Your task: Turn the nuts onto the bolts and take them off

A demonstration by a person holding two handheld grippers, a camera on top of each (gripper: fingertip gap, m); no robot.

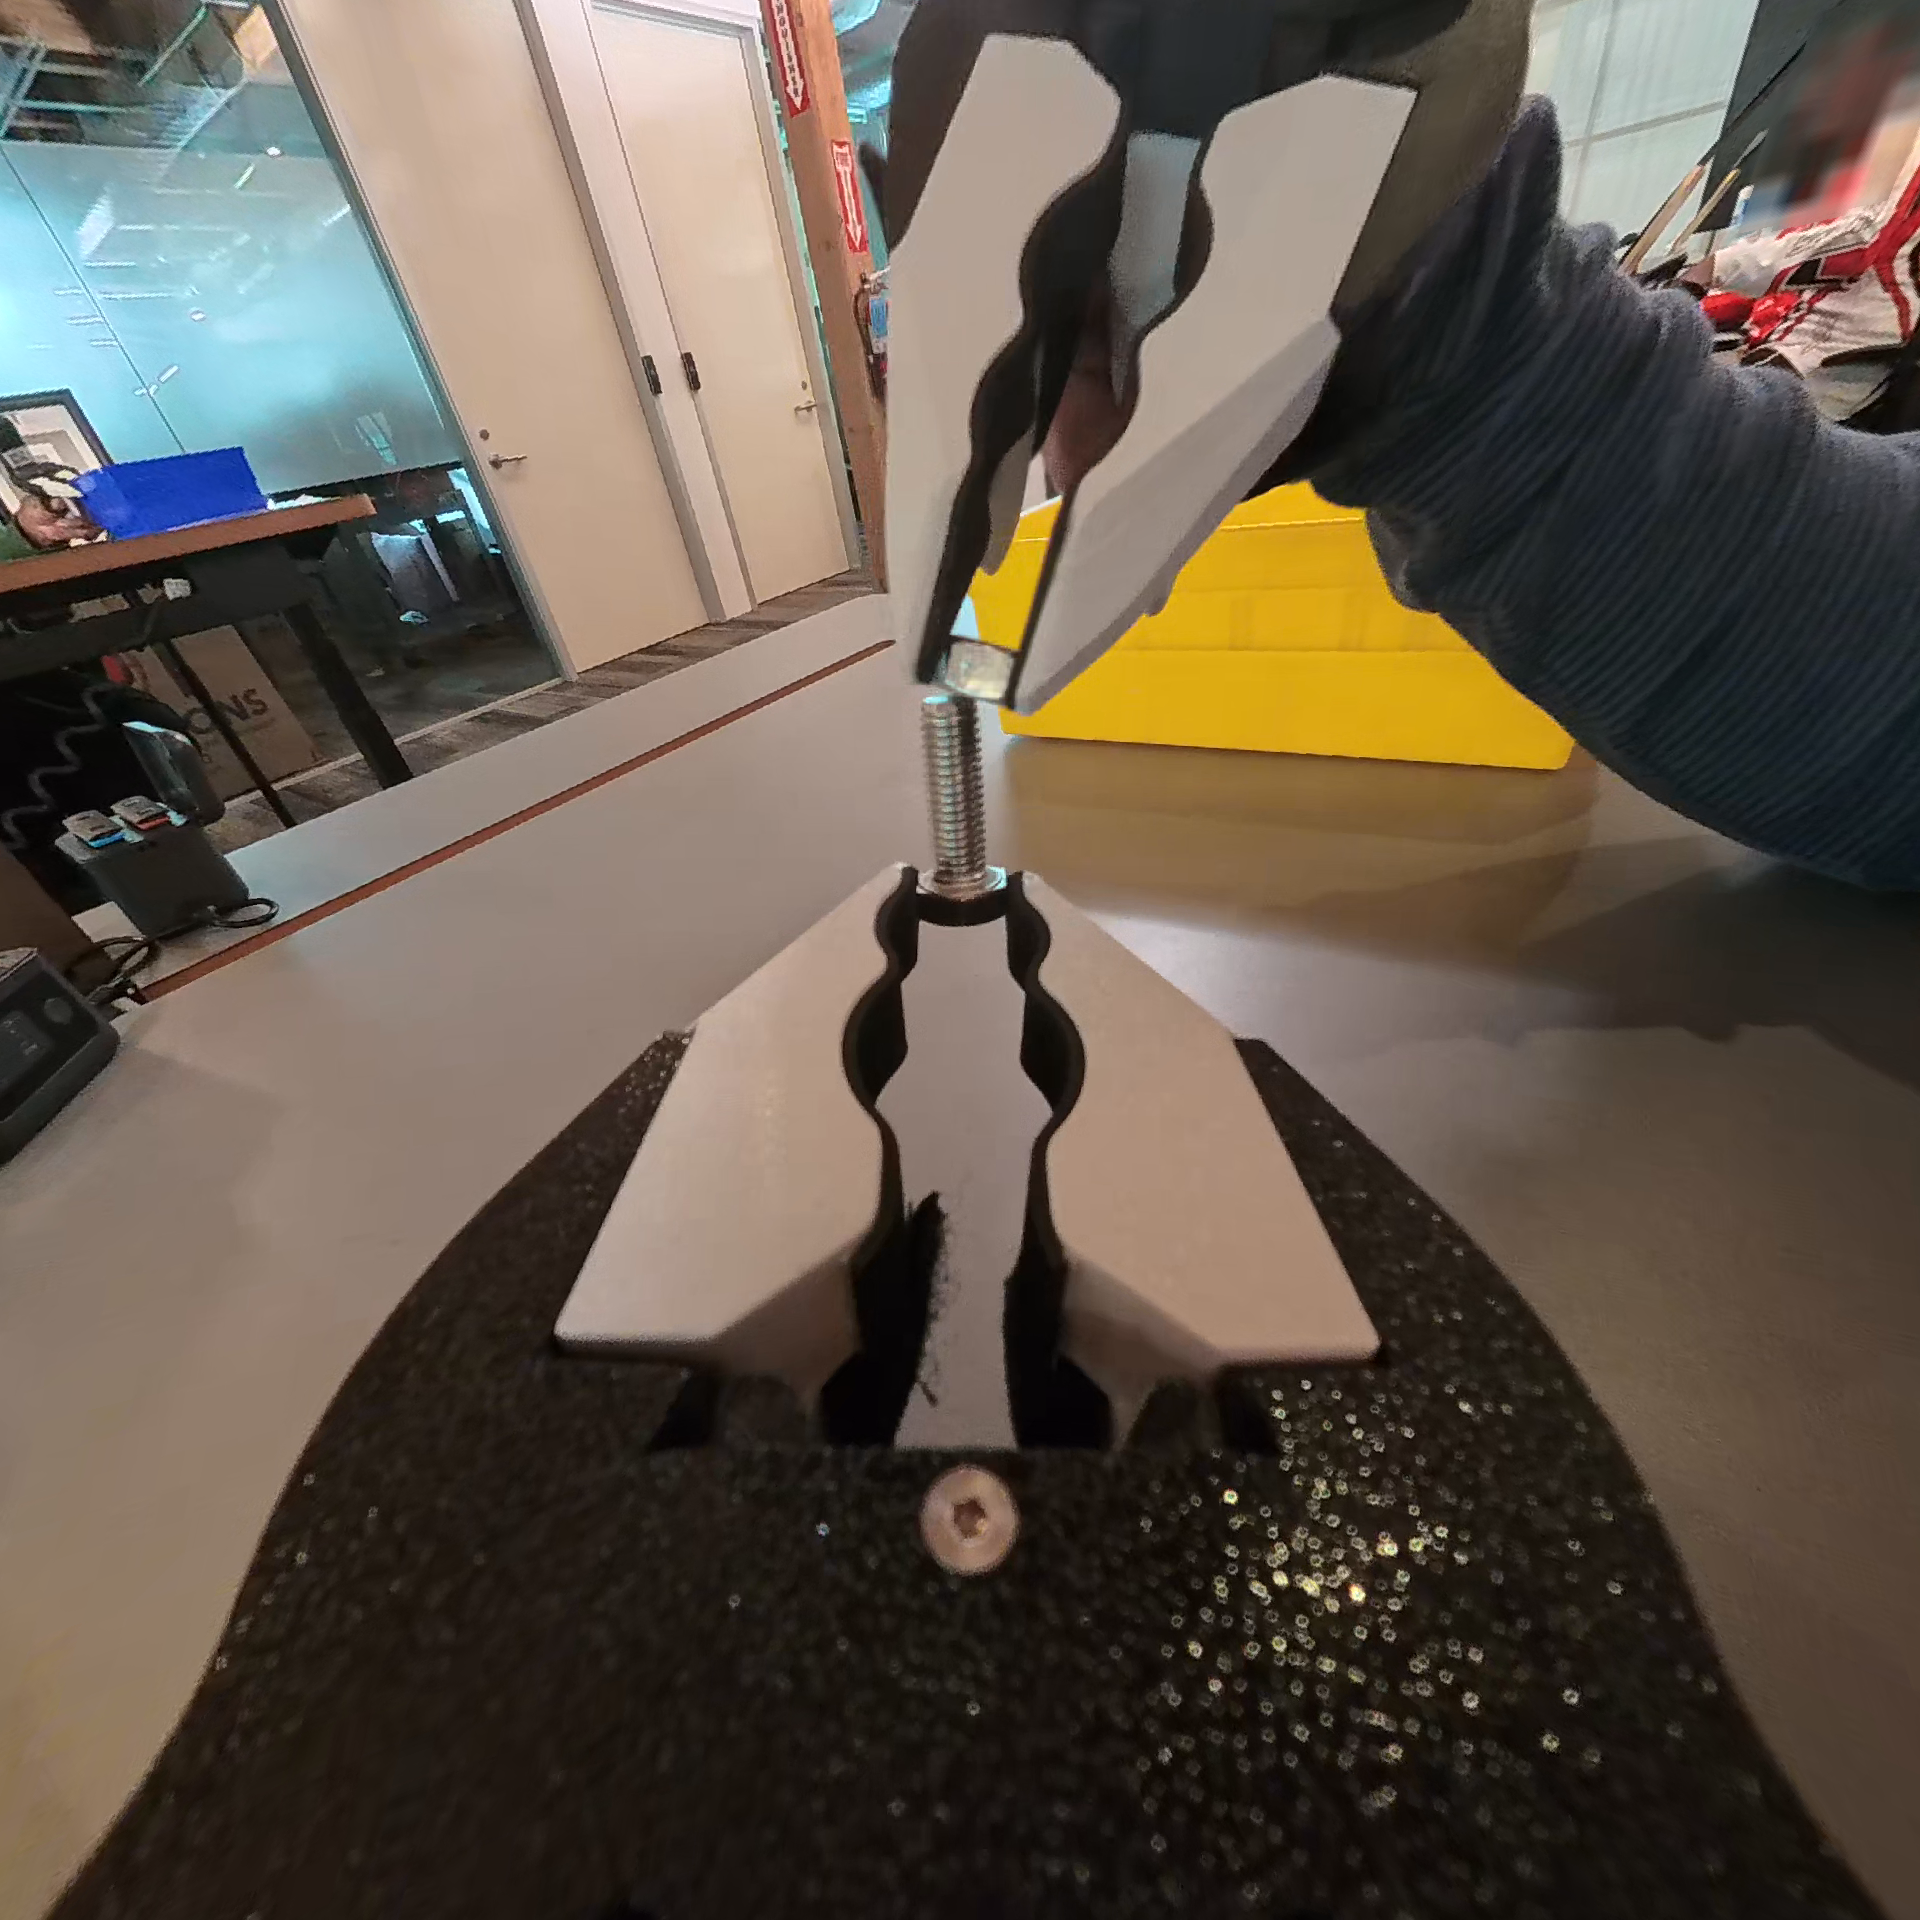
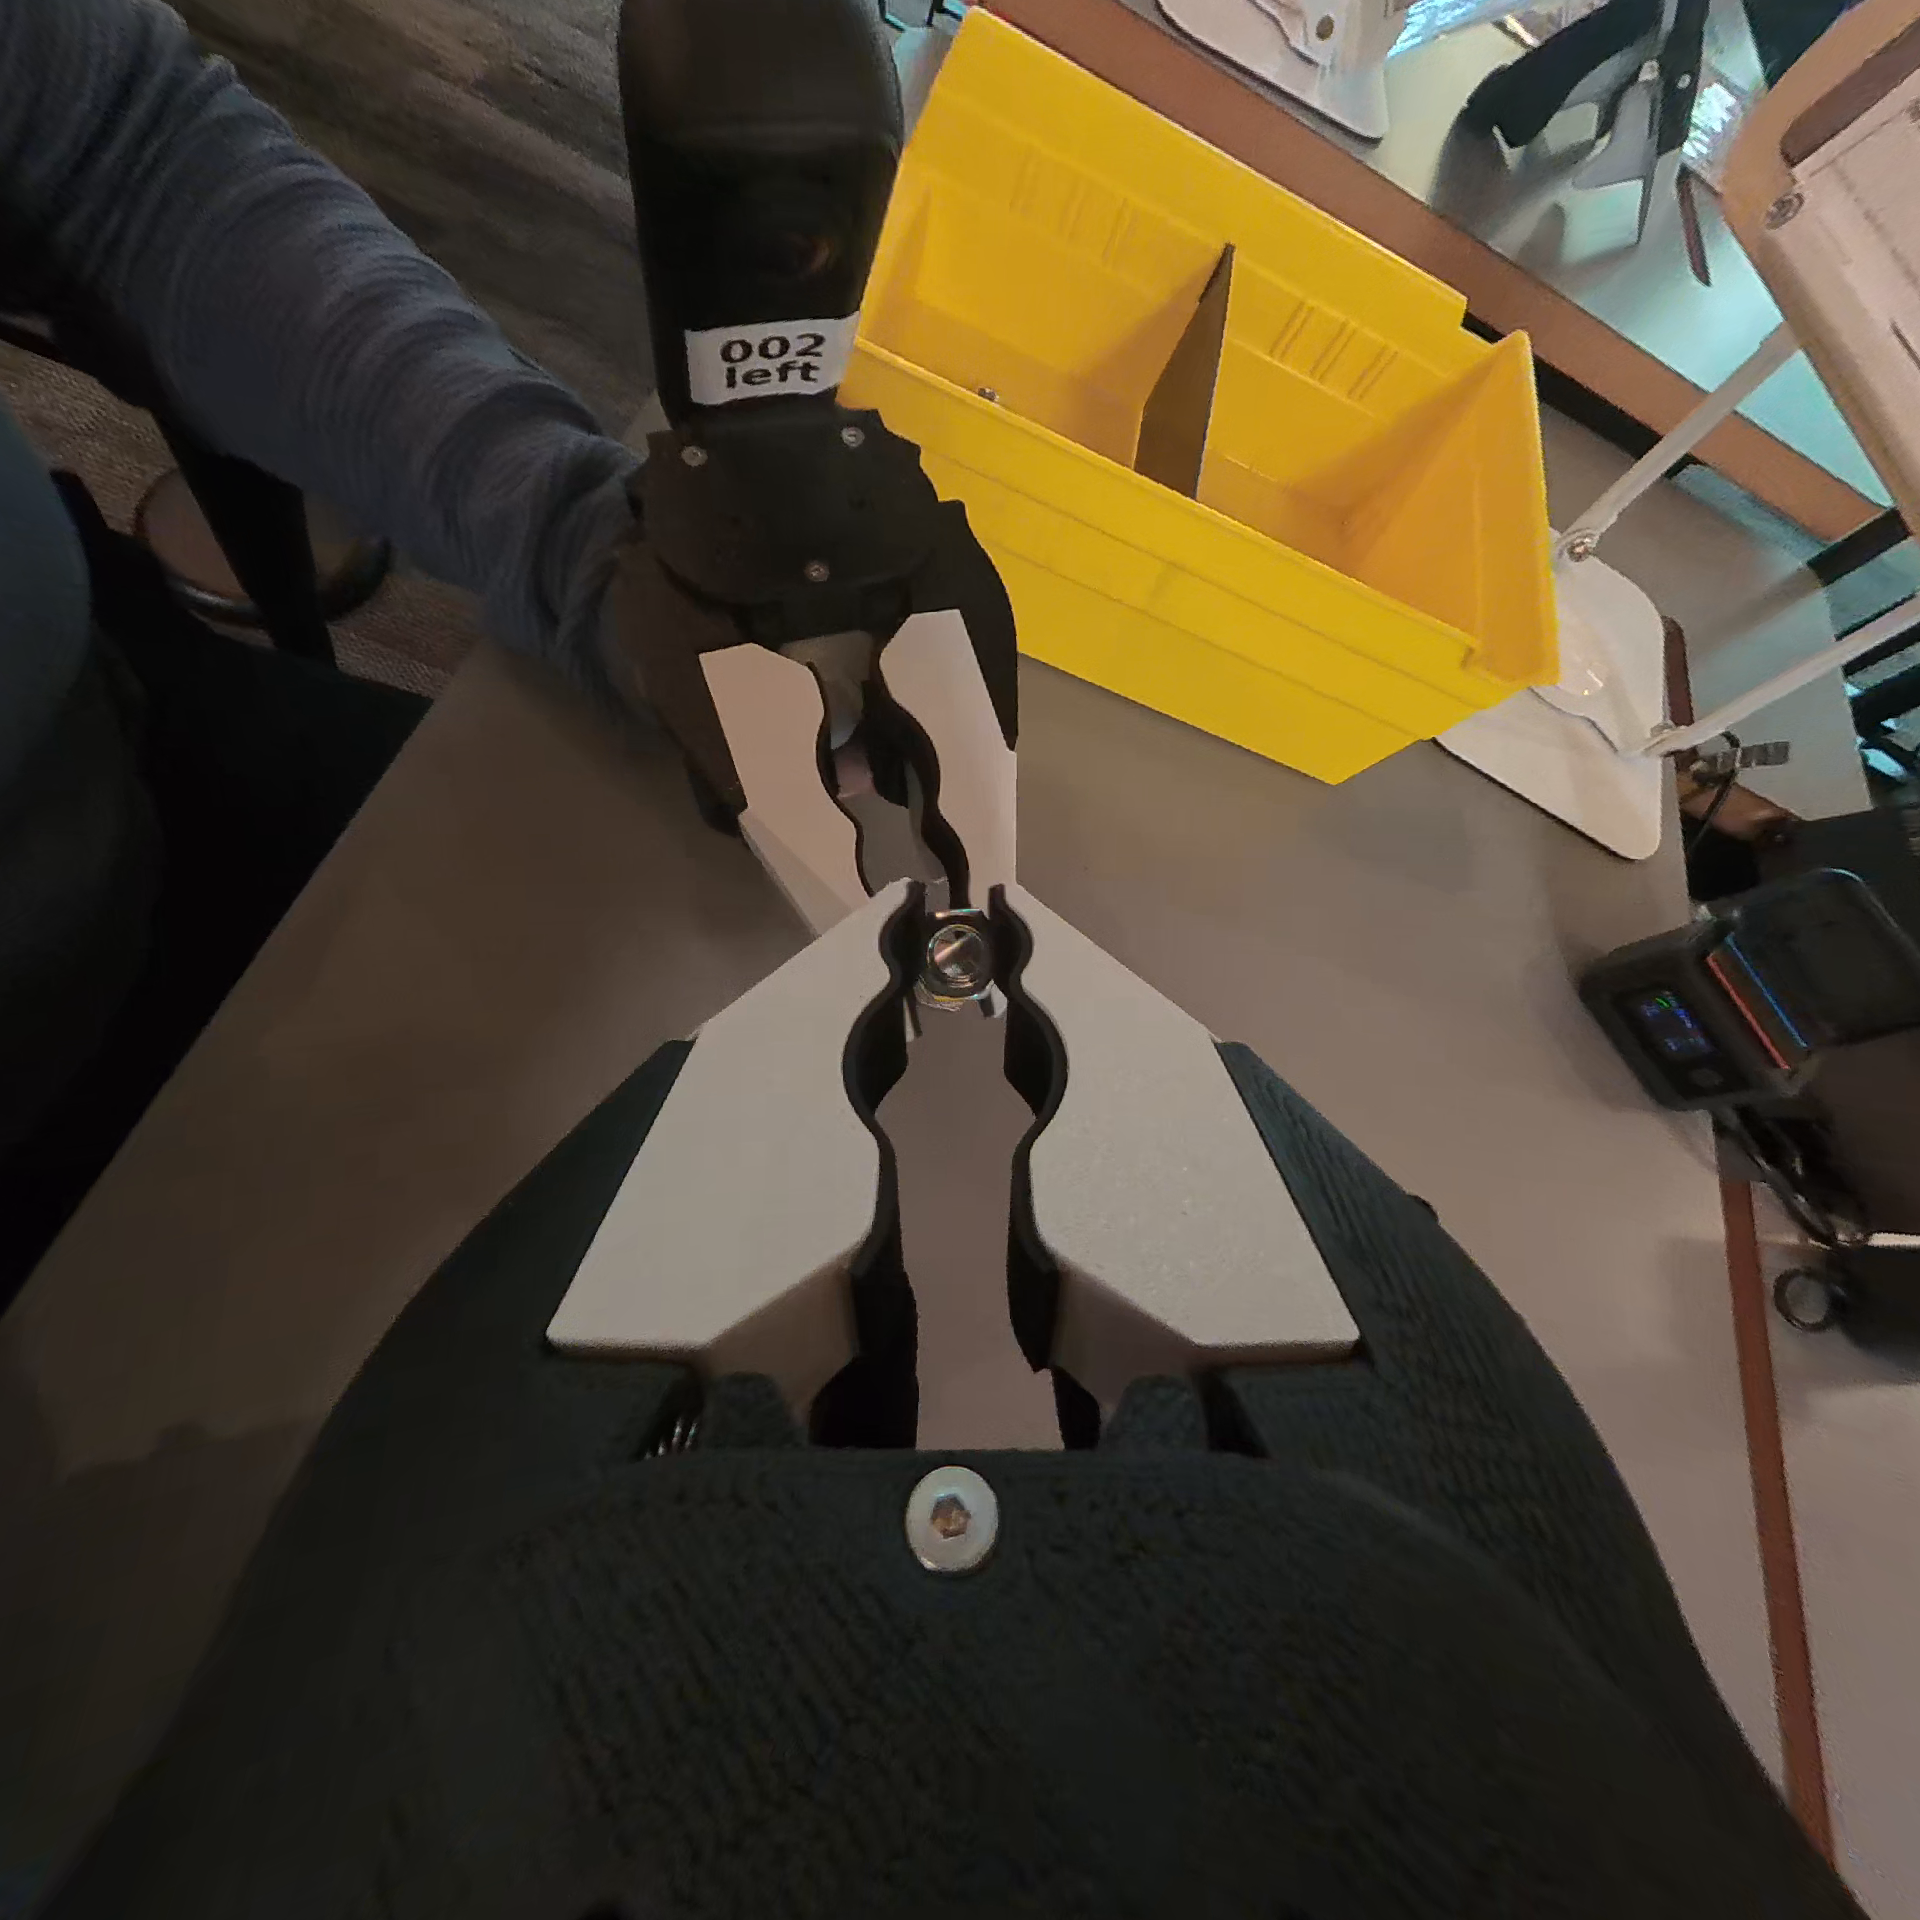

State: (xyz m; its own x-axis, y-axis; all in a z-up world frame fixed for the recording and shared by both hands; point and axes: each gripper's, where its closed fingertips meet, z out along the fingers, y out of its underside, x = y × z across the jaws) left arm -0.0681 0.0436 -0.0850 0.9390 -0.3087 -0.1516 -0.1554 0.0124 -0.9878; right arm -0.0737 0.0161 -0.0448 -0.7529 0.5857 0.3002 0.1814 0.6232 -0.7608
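In the left wrist view a silver bolt (image 1: pixel 956 800) stands upright above the grey table (image 1: pixel 520 1039). My left gripper (image 1: pixel 961 896) is shut on its lower end. My right gripper (image 1: pixel 971 675) comes down from above and is shut on a silver nut (image 1: pixel 974 668) at the bolt's top end. In the right wrist view I look down along my right gripper (image 2: pixel 951 940); the nut (image 2: pixel 971 992) sits between its tips around the bolt's end (image 2: pixel 943 948). The left gripper (image 2: pixel 914 873) lies beyond and below, its tips partly hidden.
A yellow divided bin (image 1: pixel 1288 665) stands on the table just behind the bolt; it also shows in the right wrist view (image 2: pixel 1195 582). A small dark device with a screen (image 2: pixel 1725 1029) and a white lamp base (image 2: pixel 1590 727) are at the right. A sleeved arm (image 1: pixel 1621 520) reaches in from the right. Spacing between my two grippers at the tips: around 4 cm.
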